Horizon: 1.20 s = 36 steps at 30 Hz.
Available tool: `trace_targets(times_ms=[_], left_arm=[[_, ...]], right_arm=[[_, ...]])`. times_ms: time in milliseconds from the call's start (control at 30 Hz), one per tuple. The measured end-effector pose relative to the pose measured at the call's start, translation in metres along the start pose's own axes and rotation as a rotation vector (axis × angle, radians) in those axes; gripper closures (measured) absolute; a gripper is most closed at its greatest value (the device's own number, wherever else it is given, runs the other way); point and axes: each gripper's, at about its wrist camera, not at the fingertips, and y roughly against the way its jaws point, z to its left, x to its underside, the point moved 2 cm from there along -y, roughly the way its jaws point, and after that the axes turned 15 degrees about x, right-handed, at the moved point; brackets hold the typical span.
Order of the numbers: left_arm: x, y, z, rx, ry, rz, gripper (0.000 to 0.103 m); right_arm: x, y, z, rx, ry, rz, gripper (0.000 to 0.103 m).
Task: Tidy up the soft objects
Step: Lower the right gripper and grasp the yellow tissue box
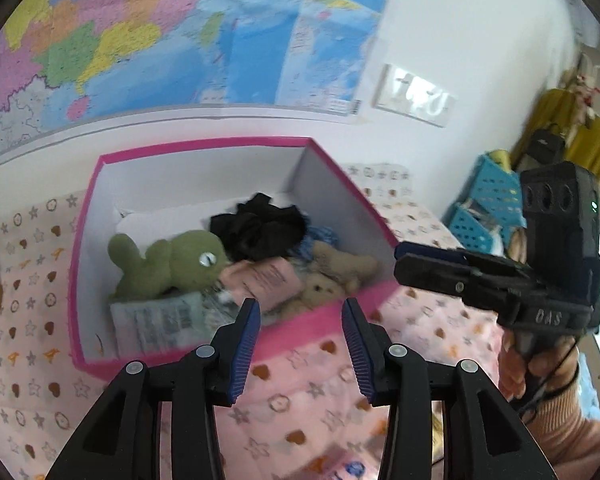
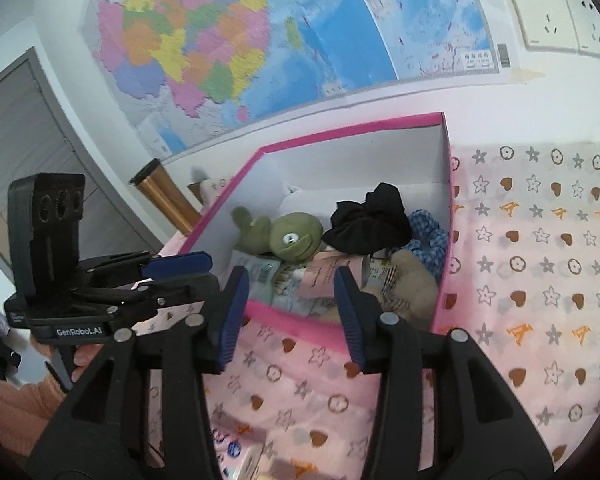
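Note:
A pink-rimmed white box (image 1: 204,148) (image 2: 352,130) stands on a pink patterned blanket. Inside lie a green plush (image 1: 172,260) (image 2: 288,236), a black scrunchie (image 1: 260,226) (image 2: 372,216), a blue checked scrunchie (image 2: 430,236), a tan teddy bear (image 1: 328,276) (image 2: 414,284), a pink packet (image 1: 266,280) and a clear packet (image 1: 160,320). My left gripper (image 1: 300,312) is open and empty, just short of the box's near wall. My right gripper (image 2: 290,280) is open and empty at the box's near rim. Each gripper shows in the other's view: the right one (image 1: 404,260), the left one (image 2: 196,268).
A map (image 1: 160,32) (image 2: 260,40) hangs on the wall behind the box. Wall sockets (image 1: 416,94) (image 2: 556,20) sit beside it. Blue baskets (image 1: 488,200) and a yellow cloth (image 1: 560,128) are at the right. A brown post (image 2: 164,196) stands left of the box.

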Motion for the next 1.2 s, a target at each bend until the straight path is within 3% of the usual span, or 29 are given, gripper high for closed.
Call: trace_targets(times_ms=[133, 167, 833, 1000, 1200], left_arm=[[0.019, 0.007, -0.013, 0.106, -0.011, 0.012, 0.057], [0.025, 0.007, -0.016, 0.121, -0.012, 0.016, 0.057], [0.13, -0.031, -0.061, 0.354, -0.009, 0.262, 0.056], [0.139, -0.044, -0.072, 0.376, 0.001, 0.31, 0.056], [0.145, -0.058, -0.072, 0.318, 0.024, 0.343, 0.057]], right_arm=[[0.016, 0.021, 0.0, -0.015, 0.009, -0.008, 0.054], [0.021, 0.024, 0.0, -0.016, 0.009, -0.003, 0.05], [0.144, 0.029, -0.025, 0.051, -0.056, 0.234, 0.047], [0.155, 0.029, -0.029, 0.047, -0.079, 0.248, 0.047], [0.162, 0.031, -0.026, 0.042, -0.076, 0.252, 0.047]])
